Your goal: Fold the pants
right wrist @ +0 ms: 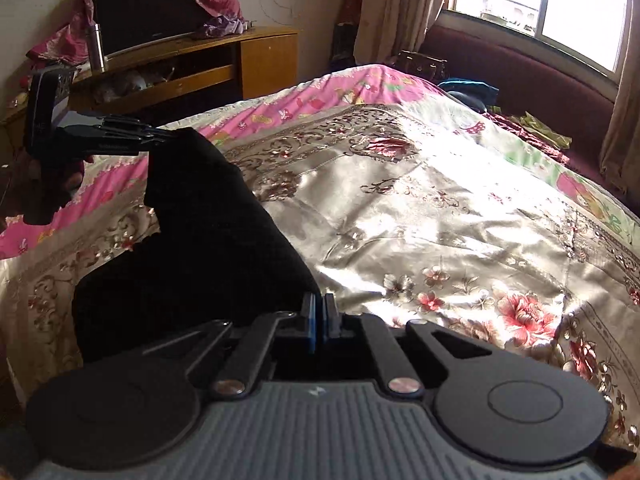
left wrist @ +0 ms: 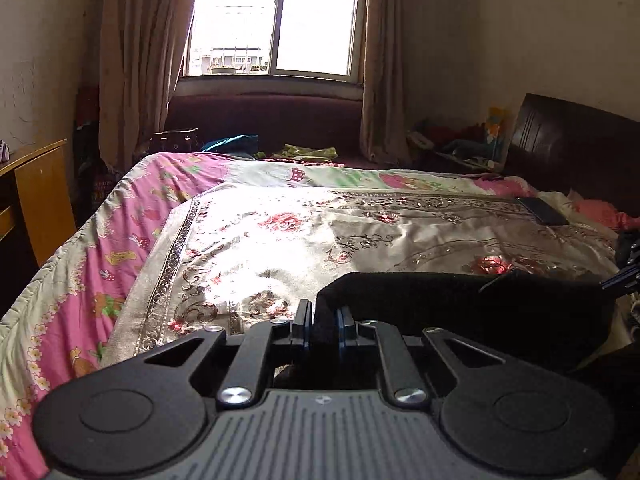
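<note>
Evidently the fold is mid-carry: both claws have the black pants (right wrist: 208,240) pinched and raised off the bed (right wrist: 440,208), the cloth hanging in a dark band between them. In the left wrist view the left claw (left wrist: 323,322) is nearly closed with a thick bunch of the black fabric squeezed between its pads, and the garment runs off to the right toward the other tool, only a sliver of which shows at the frame edge. In the right wrist view the right claw (right wrist: 319,318) is clamped tight; the pants' edge meets its fingers from the left, so I judge it grips a thin hem, though the cloth inside the pads is hard to see. Across that view the left tool holds the far corner up, a person's hand (right wrist: 70,178) below it.

The pants sit near the front edge of the satin floral bedspread (left wrist: 280,248), partly lifted and partly draped on it. The next move, as I read it, calls for carrying both held corners together across the garment, keeping the span taut and level so the layers land square, then lowering before letting go.

Of containers, only a metal flask (right wrist: 95,50) stands on the wooden cabinet (right wrist: 224,60), closed; its contents cannot be seen.
</note>
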Tool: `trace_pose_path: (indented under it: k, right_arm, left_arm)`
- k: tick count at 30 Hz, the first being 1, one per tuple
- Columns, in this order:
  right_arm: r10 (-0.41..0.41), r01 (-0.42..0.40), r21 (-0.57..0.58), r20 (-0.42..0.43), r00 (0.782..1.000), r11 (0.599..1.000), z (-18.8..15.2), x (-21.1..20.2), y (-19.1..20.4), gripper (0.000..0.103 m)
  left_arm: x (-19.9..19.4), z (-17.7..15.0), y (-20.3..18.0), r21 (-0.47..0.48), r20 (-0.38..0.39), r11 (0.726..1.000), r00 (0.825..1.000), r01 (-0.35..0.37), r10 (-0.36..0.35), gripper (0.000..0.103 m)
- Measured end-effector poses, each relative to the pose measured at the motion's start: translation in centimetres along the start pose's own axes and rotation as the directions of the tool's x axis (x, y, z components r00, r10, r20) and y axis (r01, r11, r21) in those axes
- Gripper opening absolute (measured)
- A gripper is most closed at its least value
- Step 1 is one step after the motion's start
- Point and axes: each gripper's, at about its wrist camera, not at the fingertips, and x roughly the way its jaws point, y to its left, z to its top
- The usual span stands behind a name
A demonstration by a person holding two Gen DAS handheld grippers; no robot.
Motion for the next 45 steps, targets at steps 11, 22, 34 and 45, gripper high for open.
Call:
trace_pose_path:
  k: [11, 22, 34, 45]
  right_arm:
    - [0.179, -0.176, 0.036, -0.266, 0.947, 0.984, -14.5, 6.7, 12.8, 0.004]
    - [0.152, -0.190, -0.078, -0.348, 0.925, 0.979, -14.2, 6.9, 14.7, 0.011]
    - [0.088, -0.118, -0.269, -0.120, 0.989, 0.956, -9.6, 9.1, 20.0, 0.043]
    - [0.068, -0.105, -0.308, -0.128, 0.989, 0.946, -8.1, 13.9, 23.1, 0.006]
  left_arm:
    - [-7.1, -16.4, 0.2, -0.229, -0.188, 0.968, 0.980, -0.103, 0.060, 0.032]
    - [-8.2, -17.8, -0.2, -0.006, -0.244, 0.983, 0.953, -0.186, 0.179, 0.035]
    - [-6.9, -17.1, -5.6, 0.384, -0.149, 0.908, 0.960, -0.165, 0.238, 0.067]
    - [-7.3, -16.5, -5.8, 0.448, -0.079, 0.862, 0.950, -0.238, 0.304, 0.031]
